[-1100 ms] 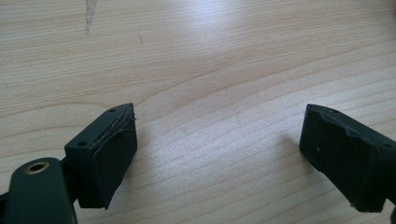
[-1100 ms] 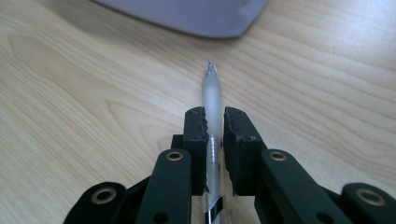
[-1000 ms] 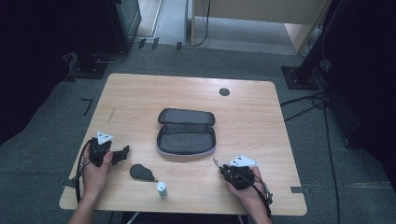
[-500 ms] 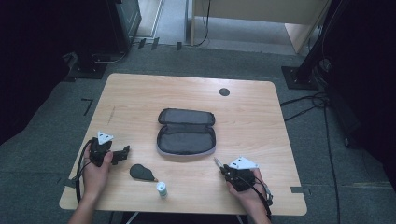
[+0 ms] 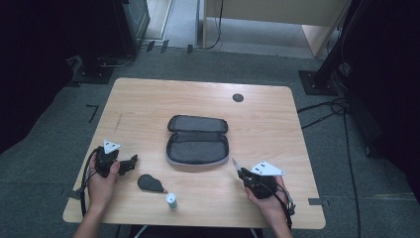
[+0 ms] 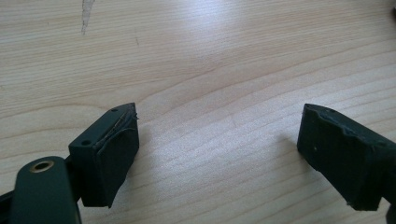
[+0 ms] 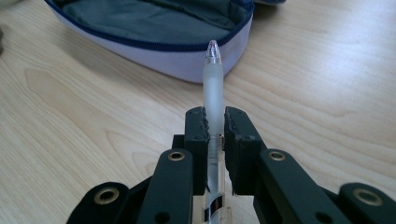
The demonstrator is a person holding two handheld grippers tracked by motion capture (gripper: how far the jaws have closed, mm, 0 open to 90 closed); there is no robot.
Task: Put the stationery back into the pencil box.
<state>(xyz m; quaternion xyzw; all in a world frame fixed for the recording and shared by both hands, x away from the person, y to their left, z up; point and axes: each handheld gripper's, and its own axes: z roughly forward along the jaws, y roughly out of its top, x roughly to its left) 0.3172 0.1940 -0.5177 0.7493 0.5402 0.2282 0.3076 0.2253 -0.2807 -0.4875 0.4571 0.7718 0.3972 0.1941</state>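
Right gripper [image 7: 215, 126] pinches a frosted clear pen [image 7: 213, 88] between its jaws, barrel running straight out along the jaw line, tip pointing toward the open pencil case [image 7: 154, 28]. In the high view the right gripper [image 5: 246, 175] sits at the near right of the table [image 5: 148, 99], just off the case's [image 5: 197, 141] near right corner, with the pen [image 5: 236, 165] angled up and toward it. Left gripper [image 6: 219, 154]: jaws spread wide, nothing between them, bare wood below; in the high view the left gripper [image 5: 130, 163] rests at the near left, apart from the case. Step in hand, as I judge it: carrying the pen to the case for stowing; pick-up looks complete, delivery not yet made. Next move would call for lifting the tip over the near zipper rim, laying the pen roughly along the case's long axis, then releasing. Risk: pen catching on the rim or rolling out if dropped crosswise. Case lies flat, unzipped, both halves splayed; the dark lining shows no contents that I can make out. Also on the table near the front edge: a dark teardrop-shaped item [image 5: 150, 183] and a small white-and-green capped item [image 5: 171, 201], both outside the case, identity uncertain.
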